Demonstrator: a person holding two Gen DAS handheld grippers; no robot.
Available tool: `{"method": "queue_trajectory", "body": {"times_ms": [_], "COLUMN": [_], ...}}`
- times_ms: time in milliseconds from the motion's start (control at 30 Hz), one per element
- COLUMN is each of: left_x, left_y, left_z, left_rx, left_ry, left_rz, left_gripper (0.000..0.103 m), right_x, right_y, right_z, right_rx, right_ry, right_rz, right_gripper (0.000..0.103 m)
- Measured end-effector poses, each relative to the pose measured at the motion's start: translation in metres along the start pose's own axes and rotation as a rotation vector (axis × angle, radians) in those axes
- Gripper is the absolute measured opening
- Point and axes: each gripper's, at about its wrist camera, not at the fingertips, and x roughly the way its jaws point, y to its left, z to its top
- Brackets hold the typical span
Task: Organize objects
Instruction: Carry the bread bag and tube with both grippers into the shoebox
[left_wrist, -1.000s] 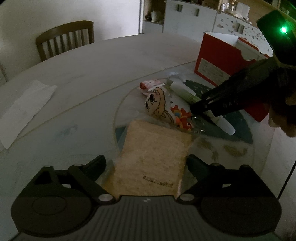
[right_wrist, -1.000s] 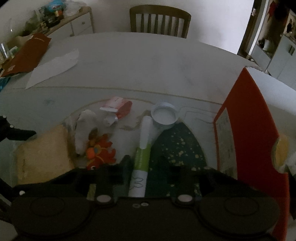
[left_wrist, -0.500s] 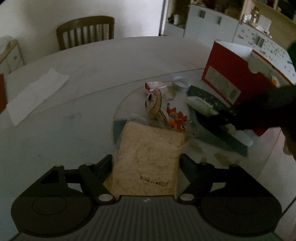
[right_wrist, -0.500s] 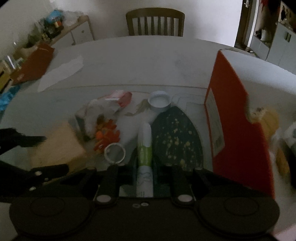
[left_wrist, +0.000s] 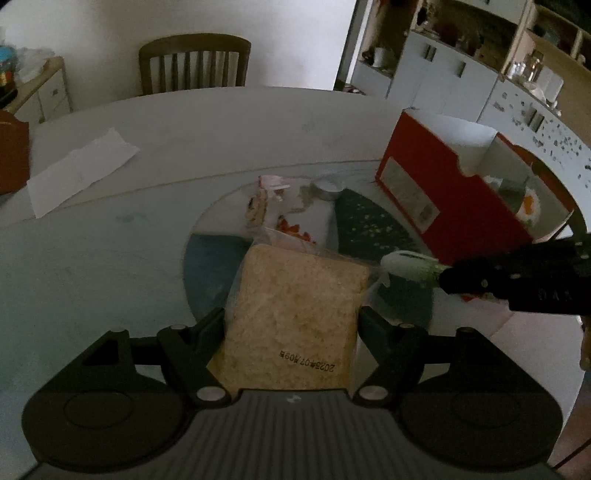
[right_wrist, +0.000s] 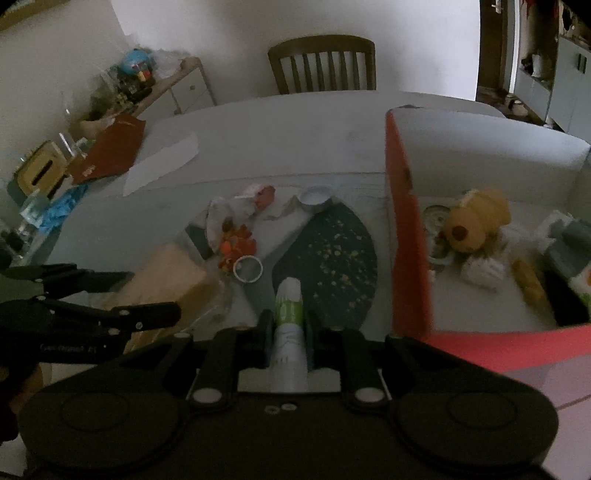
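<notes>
**Both grippers loaded above the table**

The left gripper (left_wrist: 291, 317) clamps a bagged bread slice (left_wrist: 295, 317) by its sides, lifted over the table (left_wrist: 221, 140). The right gripper (right_wrist: 288, 325) is clenched on a white-and-green tube (right_wrist: 290, 332), nose forward, just beside the red box (right_wrist: 406, 240), which holds a plush bear (right_wrist: 472, 221).

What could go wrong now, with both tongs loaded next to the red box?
1. The right tongs pinch the white-green tube near its tail; it may slip or squeeze.
2. The left tongs hold the bagged bread by slick plastic; it could slide out.
3. The red box wall stands tall; either load might clip it.
</notes>
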Motion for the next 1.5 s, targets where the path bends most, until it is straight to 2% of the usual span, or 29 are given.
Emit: {"method": "queue_trajectory", "body": {"times_ms": [233,500,700,1067,1233,1500], "left_x": [-0.018,-0.030,-0.026,0.004,0.022,0.047], "left_y": [-0.027,-0.077,-0.120,-0.186,-0.208,-0.222], "left_z": [0.011,0.033,0.050,0.090,0.103,0.128], "left_rx": [-0.067,-0.048,0.004,0.104,0.152,0.201], "left_ry": [-0.018,-0.077,-0.098,-0.102,-0.098,-0.095], "left_rz": [-0.034,-0.056,-0.064,-0.074,-0.063,-0.029], "left_gripper": [0.077,0.077,0.077,0.077,0.077,0.077], "right_x": [-0.047,-0.078,-0.093,-0.087,-0.074,-0.056], "right_y": [-0.024,-0.066,-0.105,-0.169,-0.185,-0.193], "right_z": [0.003,0.011,0.018,0.027,0.027,0.025], "right_rx": [0.020,0.047,0.077,0.143,0.142,0.119], "right_ry": [-0.075,-0.158,-0.215,-0.251,-0.234,-0.193], "right_rz": [0.049,0.056,0.022,-0.082,-0.118,-0.113], "right_gripper": [0.017,0.017,0.017,0.017,0.017,0.017]}}
